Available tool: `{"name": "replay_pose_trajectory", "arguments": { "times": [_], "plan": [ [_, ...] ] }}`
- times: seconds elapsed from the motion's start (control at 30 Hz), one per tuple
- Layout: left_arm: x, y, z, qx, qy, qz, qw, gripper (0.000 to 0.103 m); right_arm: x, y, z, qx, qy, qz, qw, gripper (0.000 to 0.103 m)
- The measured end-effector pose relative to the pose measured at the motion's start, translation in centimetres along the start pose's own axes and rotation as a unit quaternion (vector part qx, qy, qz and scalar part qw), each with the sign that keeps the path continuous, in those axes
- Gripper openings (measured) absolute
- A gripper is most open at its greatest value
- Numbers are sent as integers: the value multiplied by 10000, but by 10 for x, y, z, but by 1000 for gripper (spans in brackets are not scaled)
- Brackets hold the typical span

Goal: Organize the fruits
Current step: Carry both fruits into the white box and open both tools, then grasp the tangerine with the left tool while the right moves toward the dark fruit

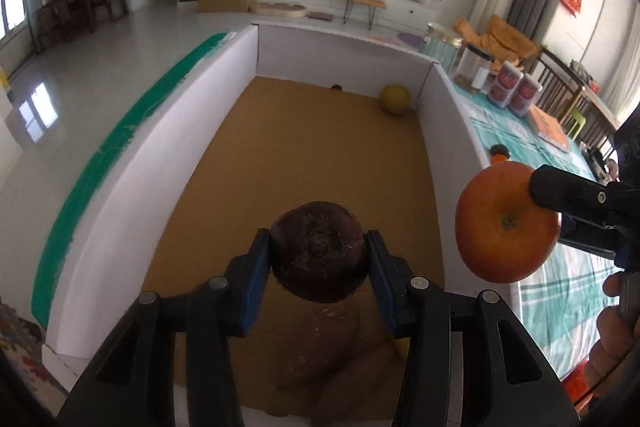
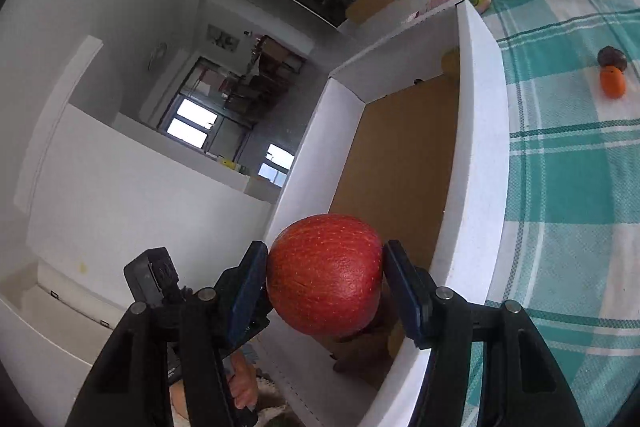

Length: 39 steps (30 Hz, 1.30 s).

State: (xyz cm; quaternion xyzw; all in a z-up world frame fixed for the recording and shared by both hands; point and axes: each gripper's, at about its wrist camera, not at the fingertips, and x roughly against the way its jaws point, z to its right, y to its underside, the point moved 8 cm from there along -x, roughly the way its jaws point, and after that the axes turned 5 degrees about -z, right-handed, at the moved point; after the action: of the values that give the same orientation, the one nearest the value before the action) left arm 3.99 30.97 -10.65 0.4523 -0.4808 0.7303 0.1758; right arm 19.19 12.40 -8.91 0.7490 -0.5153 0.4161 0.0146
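My left gripper point(image 1: 318, 253) is shut on a dark purple-brown round fruit point(image 1: 319, 251) and holds it above the near end of a white-walled box with a brown cardboard floor point(image 1: 304, 155). My right gripper point(image 2: 325, 277) is shut on a red apple point(image 2: 325, 273), held over the box's near right wall point(image 2: 476, 187); the apple also shows at the right of the left wrist view point(image 1: 506, 223). A yellow round fruit point(image 1: 395, 99) lies in the box's far right corner. Sweet potatoes point(image 1: 340, 355) lie on the box floor under the left gripper.
A teal checked tablecloth point(image 2: 568, 187) lies right of the box, with a small orange fruit point(image 2: 613, 81) and a dark fruit point(image 2: 612, 57) on it. Glass jars point(image 1: 440, 45), plastic containers point(image 1: 516, 89) and a book point(image 1: 548, 127) stand at the table's far side.
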Motion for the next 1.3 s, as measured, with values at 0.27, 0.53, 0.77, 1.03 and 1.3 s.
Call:
{"name": "replay_pose_trajectory", "arguments": {
  "times": [0.27,0.53,0.77,1.03,1.3],
  "plan": [
    [-16,-11,-4,-81,-482,-182,9986,82,-58,-14,-1,1118,1615,-207,9803,62],
    [23,-13,42,-185,-172,470,9986,84,80,-7,29,1597,2322,1449,9485,102],
    [30,0,146,-1271,270,576,9898,87,168,85,220,451,4368,1125,8914,103],
    [33,10,201,-1730,244,567,9830,87,238,118,276,-608,4394,1776,8785,103],
    [19,30,241,-1684,711,227,9829,88,209,111,283,-659,4550,1492,8754,103]
  ]
}}
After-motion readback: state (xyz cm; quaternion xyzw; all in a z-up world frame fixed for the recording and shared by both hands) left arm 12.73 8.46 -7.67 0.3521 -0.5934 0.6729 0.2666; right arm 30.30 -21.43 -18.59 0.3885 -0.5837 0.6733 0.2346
